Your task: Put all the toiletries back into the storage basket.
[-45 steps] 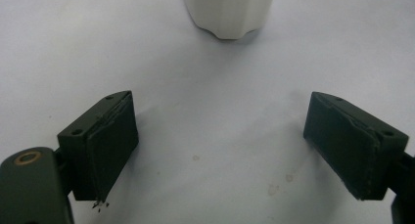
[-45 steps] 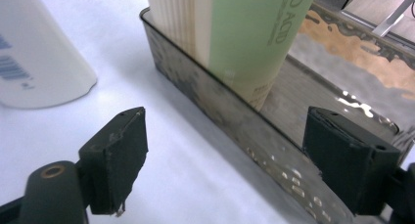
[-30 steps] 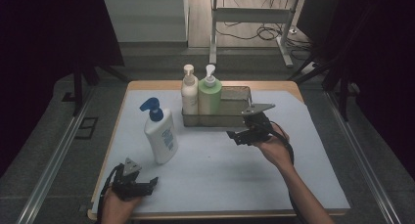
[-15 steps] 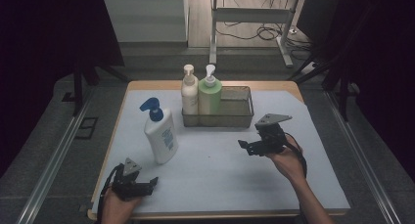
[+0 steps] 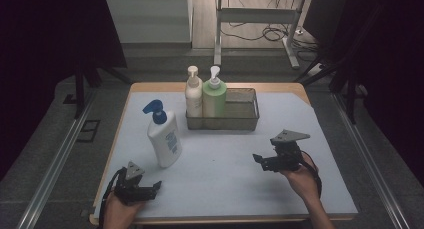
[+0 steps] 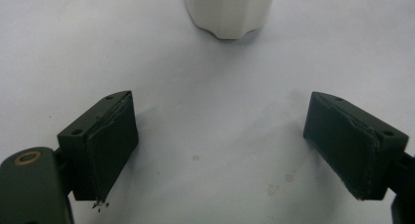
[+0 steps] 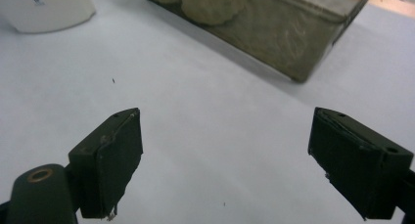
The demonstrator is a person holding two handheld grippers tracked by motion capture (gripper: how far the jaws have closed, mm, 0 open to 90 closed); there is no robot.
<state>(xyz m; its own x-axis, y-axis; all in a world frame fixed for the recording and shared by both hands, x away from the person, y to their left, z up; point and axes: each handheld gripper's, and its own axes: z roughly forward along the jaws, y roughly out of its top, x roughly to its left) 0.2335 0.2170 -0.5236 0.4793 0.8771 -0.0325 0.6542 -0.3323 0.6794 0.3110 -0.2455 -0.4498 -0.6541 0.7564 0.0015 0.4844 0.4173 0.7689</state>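
From the high view, a mesh metal basket [image 5: 245,120] holds two pump bottles, cream [image 5: 193,96] and green [image 5: 214,97], already upright inside; a white bottle with a blue pump [image 5: 164,136] stands outside on the pale mat [image 5: 220,179], apparently left to pack. The left gripper [image 5: 155,186] and right gripper [image 5: 258,159] hover, both empty. The left gripper view shows wide-apart matte black jaws facing the white bottle's smooth base [image 6: 229,11]. The right gripper view shows wide jaws facing the basket's mesh wall [image 7: 274,33].

right tool [image 5: 259,160] drawn back from the mesh basket [image 5: 244,120], toward the person, apparently lower
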